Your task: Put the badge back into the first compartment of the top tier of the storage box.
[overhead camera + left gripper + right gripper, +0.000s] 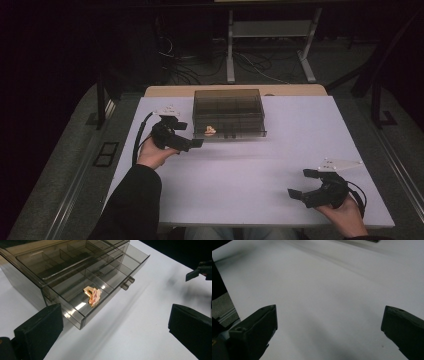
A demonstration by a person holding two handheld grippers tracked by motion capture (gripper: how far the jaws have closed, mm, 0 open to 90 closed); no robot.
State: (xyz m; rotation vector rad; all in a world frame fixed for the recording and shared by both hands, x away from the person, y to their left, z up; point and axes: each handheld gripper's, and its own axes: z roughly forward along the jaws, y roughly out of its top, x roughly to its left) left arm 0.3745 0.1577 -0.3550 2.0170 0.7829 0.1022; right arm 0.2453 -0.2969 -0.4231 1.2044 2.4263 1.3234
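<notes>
A white table [280, 165] with a pale wooden far edge [235, 90] stands on grey carpet [60, 170]. Beyond it, a white metal desk frame [272, 37] rises over tangled cables [200, 67] on the floor. The room behind lies in darkness.

The box [75, 272] is showing as smoky, see-through plastic, glossy and smooth, catching bright glints along its drawer front. The clip [92, 295] lying inside is looking like shiny pinkish-gold plastic or metal; which one cannot be told. The desk [240, 170] top is appearing white, matt and smooth, with a pale wood-like edge at its far side. Both tongs, left [115, 325] and right [329, 327], are looking like matt black plastic with slightly rough pads.
</notes>
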